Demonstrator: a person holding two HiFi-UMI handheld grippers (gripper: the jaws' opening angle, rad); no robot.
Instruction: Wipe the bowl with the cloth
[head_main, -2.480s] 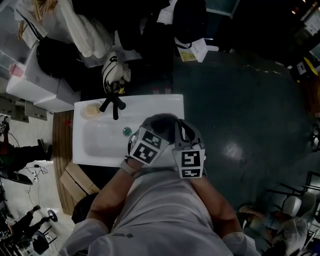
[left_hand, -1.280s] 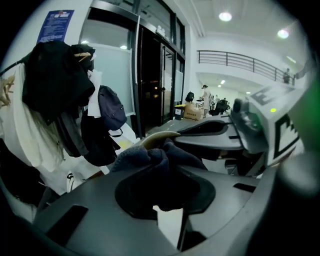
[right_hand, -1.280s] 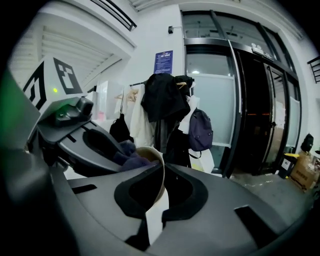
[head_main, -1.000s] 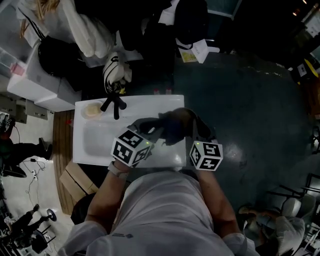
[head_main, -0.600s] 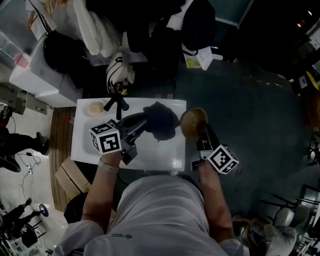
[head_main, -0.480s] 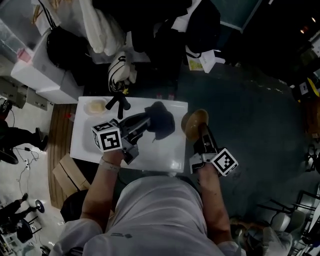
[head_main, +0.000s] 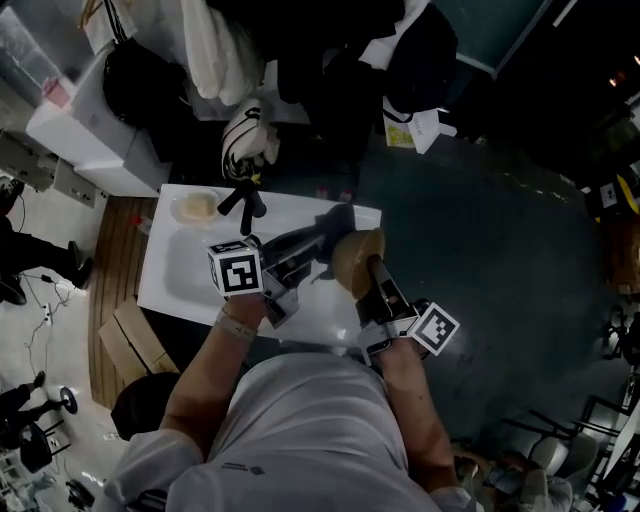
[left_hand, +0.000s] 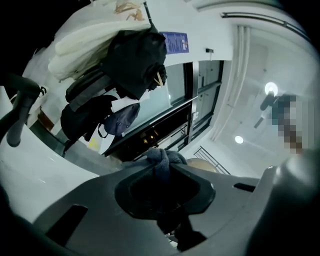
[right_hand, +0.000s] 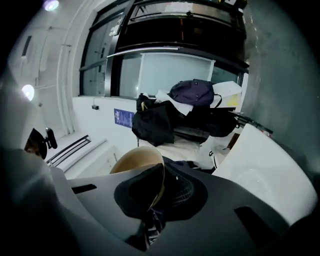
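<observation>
Both arms are bent in close in front of the body, bare forearms angling up toward the middle of the head view, so the two tools meet over the right end of the white sink (head_main: 185, 272).

The left gripper (head_main: 322, 236) reaches up and to the right, marker cube toward the wearer. Its jaws are pinched tight on a wad of dark cloth (left_hand: 161, 158), which bulges out past the tips. The right gripper (head_main: 371, 270) comes in from the lower right, with its jaws clamped narrow on the rim of a tan bowl (right_hand: 137, 159). The bowl is tipped on edge and held up off the sink.

In the head view the bowl (head_main: 356, 256) sits right of centre and the cloth (head_main: 336, 221) is right up against its upper-left side. From the right gripper view the cloth shows just behind the bowl, though I can't tell how much of it is pressing on the bowl.

Around them, a black faucet (head_main: 244, 202) stands at the sink's back edge, with a round tan thing (head_main: 197, 207) in the corner beside it. Dark bags and clothes (head_main: 340, 60) pile up behind the sink along the top of the frame, and a cardboard box (head_main: 122, 342) lies at lower left. Nothing sits between the grippers and the sink.
</observation>
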